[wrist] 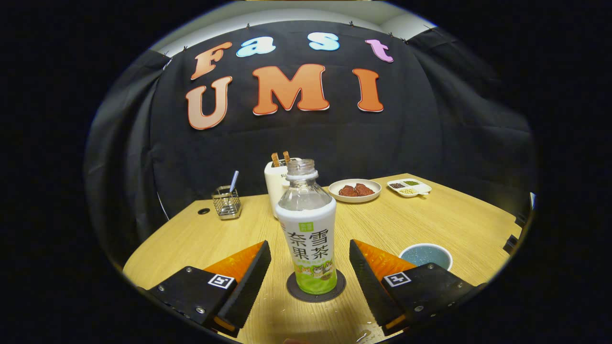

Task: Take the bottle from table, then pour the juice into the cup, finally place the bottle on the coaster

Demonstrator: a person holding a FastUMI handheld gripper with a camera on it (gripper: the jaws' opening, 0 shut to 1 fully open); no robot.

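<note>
Bottle placed on coaster; task appears complete.
Your gripper (310, 267) is released, fingers flanking the upright, uncapped bottle (308, 229) on the coaster (316, 295); the cup (425, 254) sits right on the tabletop (430, 220).

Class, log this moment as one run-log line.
tongs: open, astride bottle, not touching | bottle: upright on coaster, uncapped | cup: beside the right finger

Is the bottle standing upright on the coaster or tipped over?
Upright: the bottle stands on the coaster, neck up, uncapped, between the open gripper's fingers, neither touching it.
</note>
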